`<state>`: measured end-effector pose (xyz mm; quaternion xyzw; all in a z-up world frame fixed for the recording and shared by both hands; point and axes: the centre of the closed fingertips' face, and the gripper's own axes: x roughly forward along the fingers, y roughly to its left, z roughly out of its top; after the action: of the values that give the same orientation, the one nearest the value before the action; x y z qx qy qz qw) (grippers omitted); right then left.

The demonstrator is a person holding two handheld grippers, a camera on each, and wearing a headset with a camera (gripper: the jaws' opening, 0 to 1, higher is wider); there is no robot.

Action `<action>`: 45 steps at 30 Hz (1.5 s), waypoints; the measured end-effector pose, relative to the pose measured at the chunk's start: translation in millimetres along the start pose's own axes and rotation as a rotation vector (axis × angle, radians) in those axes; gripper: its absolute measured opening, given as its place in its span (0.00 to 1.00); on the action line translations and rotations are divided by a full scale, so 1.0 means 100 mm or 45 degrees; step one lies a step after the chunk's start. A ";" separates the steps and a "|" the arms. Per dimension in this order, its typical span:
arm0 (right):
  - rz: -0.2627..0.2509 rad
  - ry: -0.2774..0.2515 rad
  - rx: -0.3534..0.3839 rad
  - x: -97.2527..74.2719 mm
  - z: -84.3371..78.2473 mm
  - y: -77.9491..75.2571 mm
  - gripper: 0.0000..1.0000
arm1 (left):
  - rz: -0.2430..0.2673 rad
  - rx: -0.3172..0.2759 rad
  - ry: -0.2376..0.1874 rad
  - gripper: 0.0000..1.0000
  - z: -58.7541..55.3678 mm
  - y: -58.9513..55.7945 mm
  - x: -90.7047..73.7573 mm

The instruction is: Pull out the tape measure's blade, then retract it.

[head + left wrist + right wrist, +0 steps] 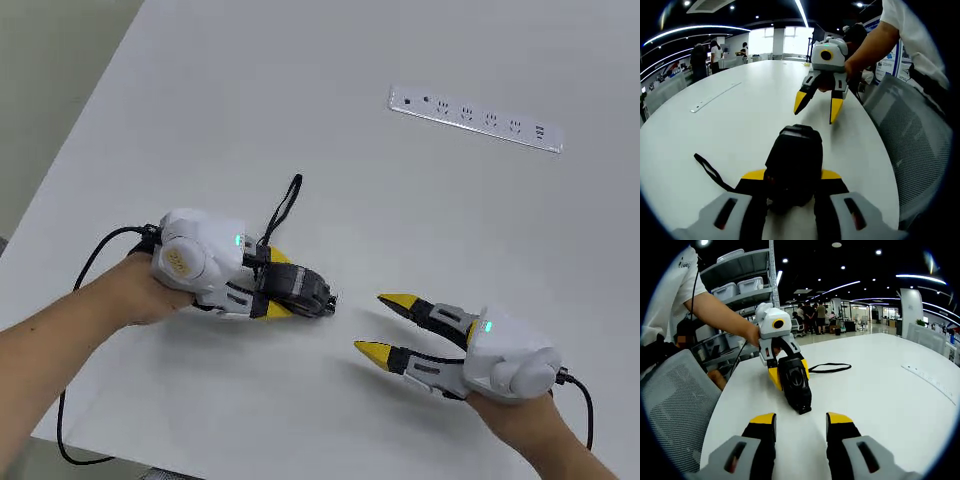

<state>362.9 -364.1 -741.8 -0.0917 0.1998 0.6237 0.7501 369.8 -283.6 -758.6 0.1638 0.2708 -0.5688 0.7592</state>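
A black tape measure (305, 288) is being gripped by the left gripper (280, 284) at the near left of the white table (300, 100), with the two yellow-tipped fingers (278, 256) being pressed against its opposite sides. The case is being rested low on the tabletop, with its front end being pointed right, towards the right gripper (385, 325). In the left gripper view the tape measure (794, 160) is being seen squarely between that gripper's own jaws, which are closed onto it. Its black wrist strap (285, 205) is being trailed across the table from the far side of the case. The right gripper is being held just to the right of the tape measure, apart from it, with its jaws being spread wide and nothing being grasped between them. In the right gripper view the tape measure (796, 382) is being faced head-on beyond the open yellow fingertips (763, 419), with bare table being shown between them. A white power strip (475, 117) is lying well apart at the far right of the table. A black cable (85, 280) is being trailed from the left gripper over the table's near left edge.
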 end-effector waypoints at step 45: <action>0.176 0.029 -0.121 0.53 -0.14 -0.06 0.19 | -0.032 0.015 0.060 0.32 -0.04 0.05 0.02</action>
<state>373.6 -322.5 -776.9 -0.1202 0.1845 0.6818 0.6976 374.3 -281.6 -763.4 0.1781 0.2873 -0.5760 0.7443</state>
